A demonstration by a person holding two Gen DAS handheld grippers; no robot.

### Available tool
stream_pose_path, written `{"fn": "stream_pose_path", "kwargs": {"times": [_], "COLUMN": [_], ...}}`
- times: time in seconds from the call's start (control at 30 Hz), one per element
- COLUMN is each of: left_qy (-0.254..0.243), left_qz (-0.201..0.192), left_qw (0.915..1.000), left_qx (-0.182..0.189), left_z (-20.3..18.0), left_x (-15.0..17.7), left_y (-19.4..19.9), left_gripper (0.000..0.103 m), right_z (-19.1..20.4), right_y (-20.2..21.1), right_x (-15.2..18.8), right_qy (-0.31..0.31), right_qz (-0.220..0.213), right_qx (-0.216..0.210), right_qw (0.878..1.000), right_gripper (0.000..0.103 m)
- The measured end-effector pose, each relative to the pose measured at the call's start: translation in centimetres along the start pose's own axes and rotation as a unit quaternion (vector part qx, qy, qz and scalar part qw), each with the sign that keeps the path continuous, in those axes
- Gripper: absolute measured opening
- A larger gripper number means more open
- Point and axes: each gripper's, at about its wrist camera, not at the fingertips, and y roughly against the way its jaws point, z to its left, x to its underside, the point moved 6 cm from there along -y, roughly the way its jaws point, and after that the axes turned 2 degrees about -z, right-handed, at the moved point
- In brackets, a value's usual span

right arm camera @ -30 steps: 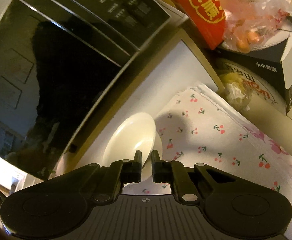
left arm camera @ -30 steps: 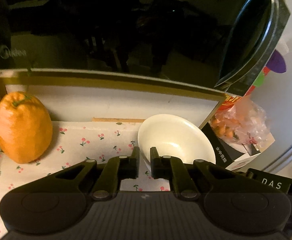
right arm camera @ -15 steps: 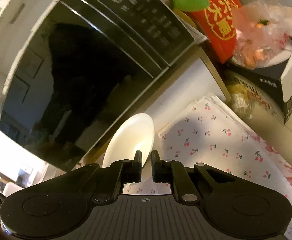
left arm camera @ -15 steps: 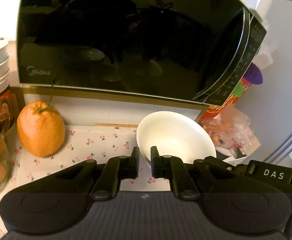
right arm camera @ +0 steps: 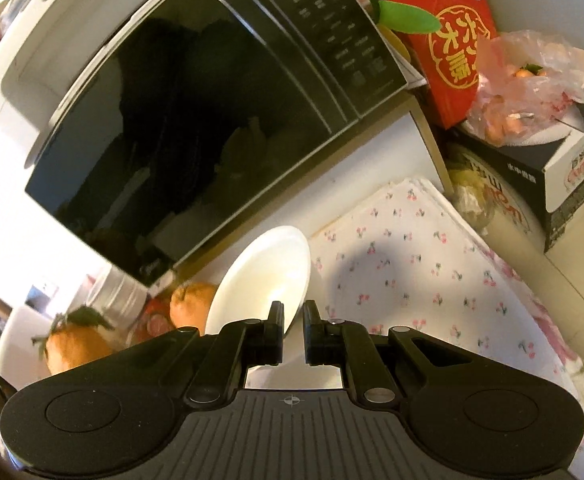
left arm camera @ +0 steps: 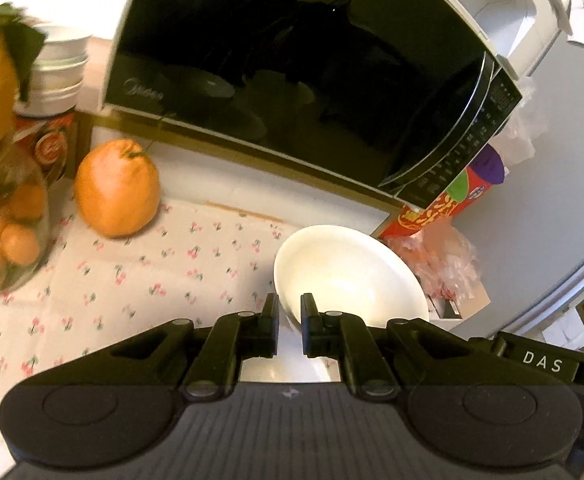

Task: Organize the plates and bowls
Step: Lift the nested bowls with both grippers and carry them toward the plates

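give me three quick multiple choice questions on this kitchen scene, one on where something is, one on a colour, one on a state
1. Where is the large orange?
A. on the cherry-print cloth
B. on top of the microwave
C. inside the bowl

2. What colour is the bowl?
A. blue
B. white
C. black

3. How is the bowl held?
A. by neither gripper
B. by the left gripper alone
C. by both, the right gripper too

Answers: 1 A, it sits on the cloth below the microwave. 2 B, plain white. 3 C, each wrist view shows jaws closed on its rim.

left gripper (left arm camera: pixel 289 312) clamped on bowl (left arm camera: pixel 348 276) rim; right gripper (right arm camera: pixel 293 320) likewise.
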Motion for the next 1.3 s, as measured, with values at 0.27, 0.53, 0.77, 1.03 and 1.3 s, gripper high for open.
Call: {"fn": "stream_pose_path", "kwargs": {"times": [0.27,0.53,0.77,1.03,1.3], "left_qy": [0.037,-0.009,-0.021,-0.028,-0.04], "left_qz": [0.024,0.035,0.02,0.025,0.031], "left_qw": [0.999,0.9992,0.9995,0.9989,0.9979], "left_qx": [0.013,-0.013,-0.013,-0.029,-0.04], "left_z": [1.1,1.5,2.1,2.4,2.7], "left_x": [2.5,4.6,4.6,5.2,5.5], "left_y": [2.0,1.3,1.3,0.8,0.3], "left_gripper": [0.01,0.011,0.011,0.011,0.011], "right_z": [0.2,-0.9,-1.1,-0.8,-1.0], "right_y": [1.6,0.5,-0.6,-1.3,-2.1], "right_x": [2.2,4.8,5.7,6.5,7.4], "right_qy": [0.004,0.02,0.038,0.067,0.083], "right_qz": [0.016,0.025,0.023,0.023,0.033], "right_qx": [0.003,0.018,0.037,0.05,0.063], "right_qw": [1.0,0.999,0.998,0.996,0.994], "right_gripper": [0.01,0.011,0.011,0.011,0.012]}}
